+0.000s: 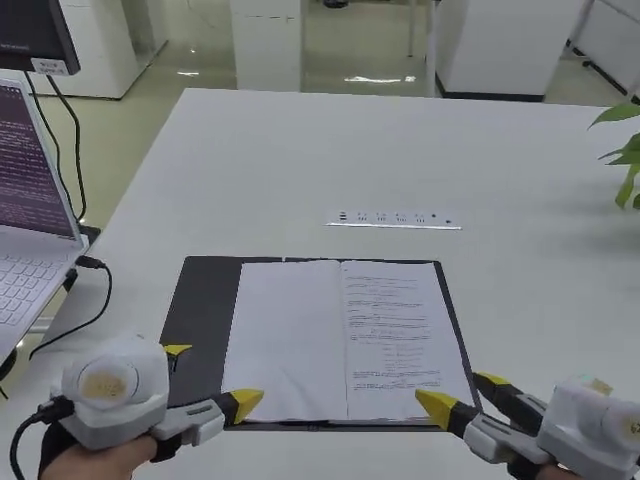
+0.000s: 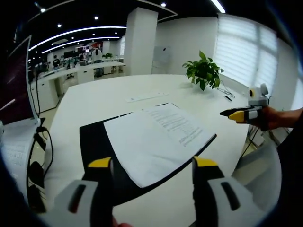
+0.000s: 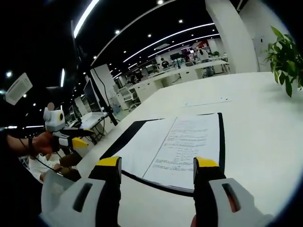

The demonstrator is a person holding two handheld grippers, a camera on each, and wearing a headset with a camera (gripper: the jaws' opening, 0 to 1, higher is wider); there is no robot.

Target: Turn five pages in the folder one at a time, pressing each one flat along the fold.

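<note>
The folder lies open on the white table, its black cover showing at the left. A blank white page lies left of the fold, a printed page right of it, and both lie flat. My left gripper hovers open at the folder's near left corner, holding nothing. My right gripper is open at the near right corner, just off the printed page. In the left gripper view the folder lies ahead of the open jaws. In the right gripper view the printed page lies beyond the open jaws.
A laptop with a lit screen stands at the table's left edge, its black cable trailing toward the folder. A white socket strip sits behind the folder. A green plant is at the far right.
</note>
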